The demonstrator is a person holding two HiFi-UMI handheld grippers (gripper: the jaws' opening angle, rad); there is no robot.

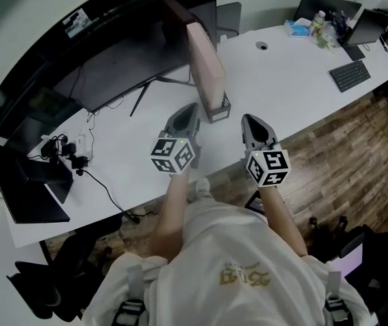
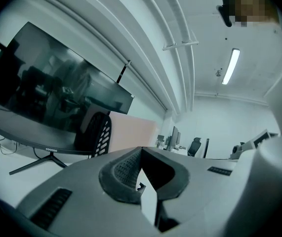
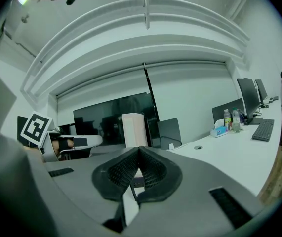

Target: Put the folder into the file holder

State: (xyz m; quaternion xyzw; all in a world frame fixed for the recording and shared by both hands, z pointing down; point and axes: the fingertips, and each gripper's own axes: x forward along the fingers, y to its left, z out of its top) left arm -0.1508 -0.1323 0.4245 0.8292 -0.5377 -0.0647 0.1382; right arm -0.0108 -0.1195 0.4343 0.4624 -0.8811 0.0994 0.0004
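Note:
A pink folder (image 1: 205,56) stands upright in a dark wire file holder (image 1: 219,108) in the middle of the white desk (image 1: 289,80). My left gripper (image 1: 189,109) hovers just in front and to the left of the holder, its jaws shut with nothing between them. My right gripper (image 1: 250,119) hangs to the right of the holder, near the desk's front edge, also shut and empty. In the left gripper view the folder (image 2: 132,132) shows beyond the closed left gripper (image 2: 140,153). In the right gripper view the folder (image 3: 134,129) stands straight ahead of the closed right gripper (image 3: 139,150).
A wide curved monitor (image 1: 119,53) stands behind the holder. Cables and adapters (image 1: 71,151) and a laptop (image 1: 34,185) lie at the left. At the far right are a keyboard (image 1: 350,75), a tissue box (image 1: 298,27) and bottles (image 1: 324,31). Wooden floor (image 1: 343,161) lies below the desk edge.

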